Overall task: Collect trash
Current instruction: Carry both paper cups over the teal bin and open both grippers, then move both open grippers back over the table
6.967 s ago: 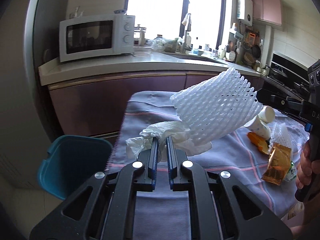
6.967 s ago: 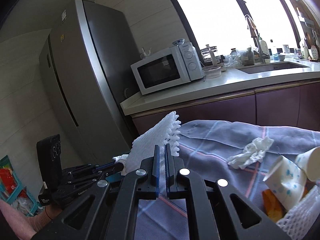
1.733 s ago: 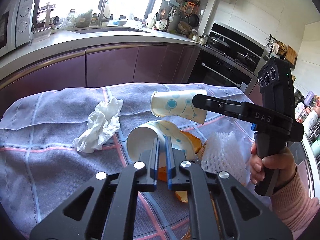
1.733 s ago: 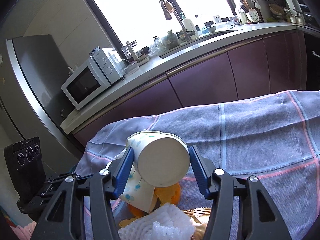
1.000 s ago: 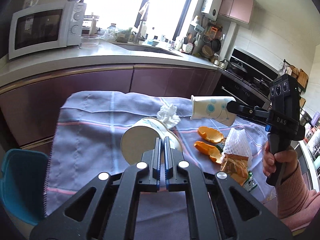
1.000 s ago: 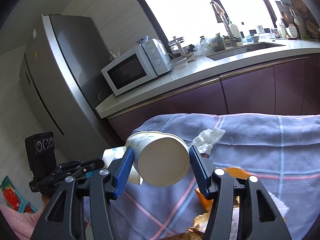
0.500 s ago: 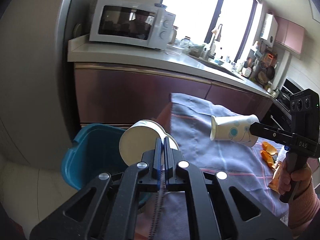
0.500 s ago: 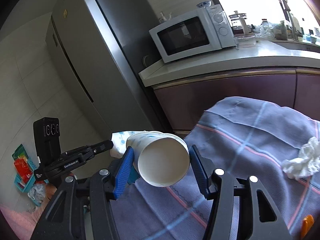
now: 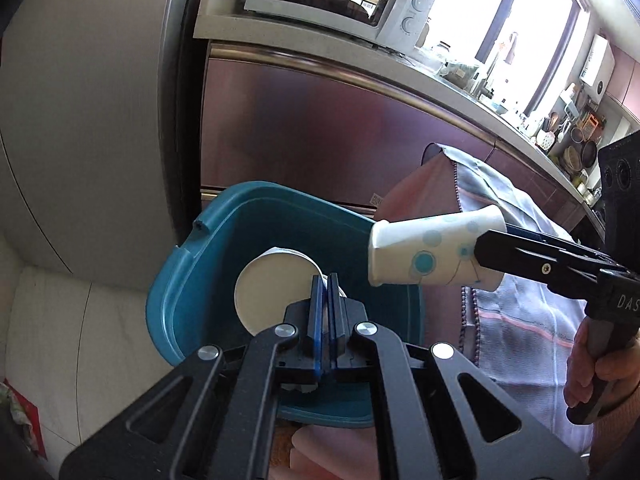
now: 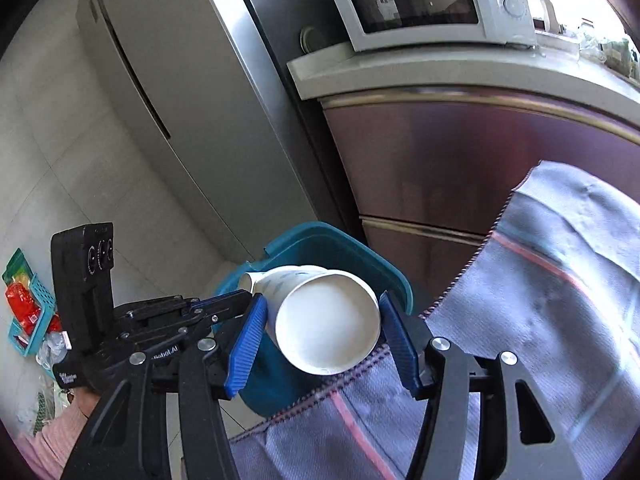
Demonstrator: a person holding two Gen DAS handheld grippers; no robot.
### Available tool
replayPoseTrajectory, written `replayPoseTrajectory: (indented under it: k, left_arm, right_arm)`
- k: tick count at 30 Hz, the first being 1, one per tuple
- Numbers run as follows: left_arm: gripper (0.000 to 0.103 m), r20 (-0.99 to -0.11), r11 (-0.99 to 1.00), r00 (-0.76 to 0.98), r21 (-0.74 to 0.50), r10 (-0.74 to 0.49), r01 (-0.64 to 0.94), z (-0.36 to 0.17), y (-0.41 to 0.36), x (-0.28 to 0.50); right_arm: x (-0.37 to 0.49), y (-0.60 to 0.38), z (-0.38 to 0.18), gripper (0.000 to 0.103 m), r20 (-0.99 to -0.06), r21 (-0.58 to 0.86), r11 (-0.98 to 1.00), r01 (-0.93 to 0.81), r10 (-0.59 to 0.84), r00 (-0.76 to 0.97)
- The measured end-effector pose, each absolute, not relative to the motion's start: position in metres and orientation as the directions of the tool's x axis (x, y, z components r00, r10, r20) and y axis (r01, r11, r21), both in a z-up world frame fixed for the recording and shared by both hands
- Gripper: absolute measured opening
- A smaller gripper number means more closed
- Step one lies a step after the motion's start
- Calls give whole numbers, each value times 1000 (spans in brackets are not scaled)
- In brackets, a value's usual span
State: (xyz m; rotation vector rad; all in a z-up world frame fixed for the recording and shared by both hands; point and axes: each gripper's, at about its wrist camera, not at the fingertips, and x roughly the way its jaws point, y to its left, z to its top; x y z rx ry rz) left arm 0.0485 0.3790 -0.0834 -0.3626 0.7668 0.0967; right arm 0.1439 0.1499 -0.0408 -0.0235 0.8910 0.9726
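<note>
While both paper cups hang over the teal bin, each hand-held gripper carries one of them. The left hand-held gripper has its blue pads pressed together on the wall of a white paper cup, pinching the rim so that the cup's open mouth faces the camera; this cup sits above the bin's interior, near its middle. The right hand-held gripper has a second paper cup with blue dots between its pads; its jaws are opening at this moment, and a narrow gap shows at the left pad while the right pad lies against the cup's rim. In the left wrist view this dotted cup lies roughly level, its base pointing toward the bin, above the bin's rim on the side next to the table. The bin stands on the floor between the table's left edge and the grey fridge. A checked grey-blue cloth covers the table and drapes over that edge. A person's hand in a pink sleeve grips the right handle. A microwave sits on the counter behind
</note>
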Motion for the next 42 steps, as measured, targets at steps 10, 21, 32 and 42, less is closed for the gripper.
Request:
replayPoseTrajectory:
  k: [10, 21, 32, 42]
  left_arm:
    - [8, -707, 935, 707, -270, -30, -231, -101, 364, 59]
    - [23, -611, 958, 785, -274, -104, -86, -58, 309, 51]
    - [44, -527, 949, 791, -218, -310, 226, -18, 188, 37]
    - [45, -547, 829, 634, -251, -547, 499, -31, 58, 28]
  right_arm:
    - [149, 122, -55, 62, -666, 424, 613, -667, 710, 229]
    - [122, 46, -28, 63, -587, 461, 601, -653, 758, 284]
    - [75, -57, 8, 68, -519, 401, 671, -624, 727, 449]
    - [40, -179, 4, 68, -529, 365, 844, -393, 536, 658]
